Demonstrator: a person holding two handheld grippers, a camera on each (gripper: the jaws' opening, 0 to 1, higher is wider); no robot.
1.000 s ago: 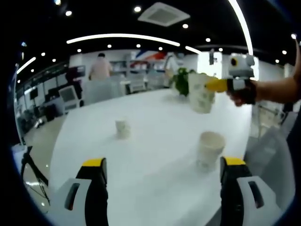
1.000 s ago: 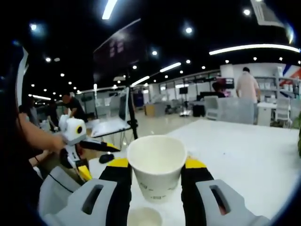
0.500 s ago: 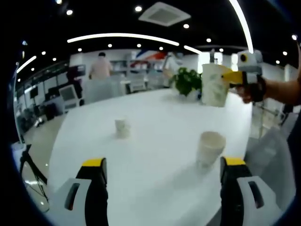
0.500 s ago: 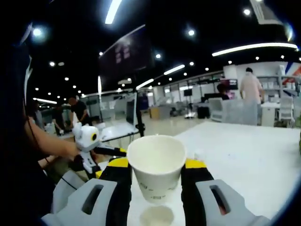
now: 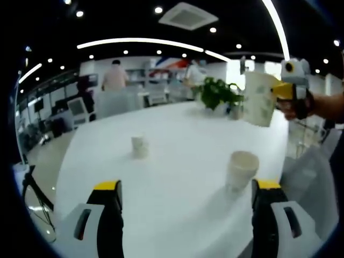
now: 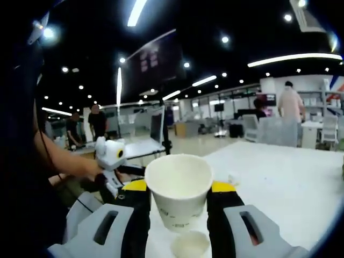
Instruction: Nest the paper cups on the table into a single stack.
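Observation:
In the left gripper view, a white paper cup (image 5: pixel 239 169) stands upright on the white table (image 5: pixel 177 150) at the near right, and a smaller-looking cup (image 5: pixel 140 145) stands farther off at the left. My left gripper (image 5: pixel 185 207) is open, low over the near table edge, with nothing between its jaws. At the upper right my right gripper (image 5: pixel 280 89) holds a patterned paper cup (image 5: pixel 260 98) in the air. In the right gripper view, my right gripper (image 6: pixel 179 192) is shut on that cup (image 6: pixel 179 189), with another cup (image 6: pixel 189 244) standing below it.
A potted green plant (image 5: pixel 217 94) stands at the table's far side. Chairs, desks and people fill the office beyond. A tripod (image 5: pixel 33 194) stands on the floor at the left of the table. A person's hand holds the left gripper (image 6: pixel 110 164) at left.
My right gripper has carried its cup up and to the right in the left gripper view. In the right gripper view, the cup below has come nearer. The left gripper has stayed put.

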